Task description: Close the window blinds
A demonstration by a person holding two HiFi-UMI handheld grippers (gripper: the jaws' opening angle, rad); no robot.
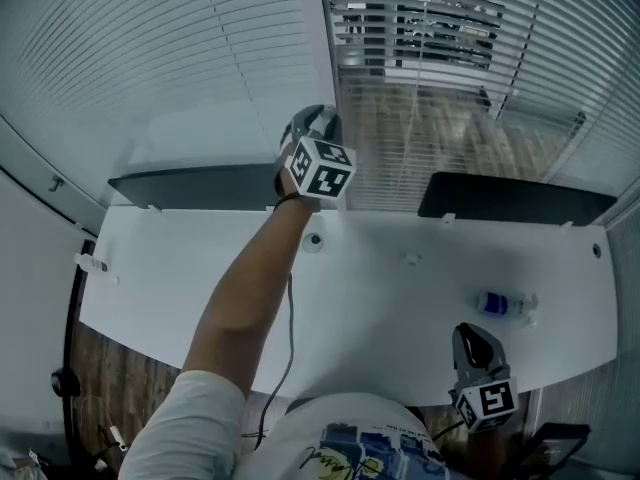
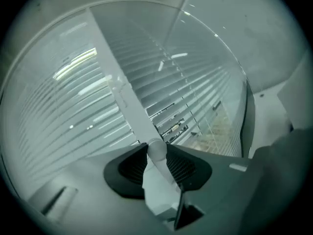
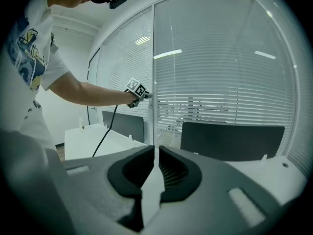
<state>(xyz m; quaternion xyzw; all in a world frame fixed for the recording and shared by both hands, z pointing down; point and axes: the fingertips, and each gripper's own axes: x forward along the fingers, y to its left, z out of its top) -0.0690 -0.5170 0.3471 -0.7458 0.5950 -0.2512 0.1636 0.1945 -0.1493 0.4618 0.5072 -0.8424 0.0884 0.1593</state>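
Left gripper view shows the left gripper (image 2: pixel 157 155) clamped on the rounded lower end of the clear tilt wand (image 2: pixel 156 148), its 2 jaws held a little apart by the rod's thickness. The wand hangs just beside the white window post (image 2: pixel 117 67), with the window blinds (image 2: pixel 63 97) on either side of it. Head view has the slats of the middle panel (image 1: pixel 420 23) partly open, so what lies beyond shows through, while the left panel (image 1: pixel 150 58) looks nearly flat. The right gripper (image 1: pixel 470 336) sits low at the near edge of the desk (image 1: pixel 380 288), jaws together on nothing.

The hold is right at the wand's tip, so a twist could let the smooth rod spin or slide out between the pads. Twisting the wrong way would open the slats wider. Pulling sideways while turning could, I judge, strain the wand's hook overhead.
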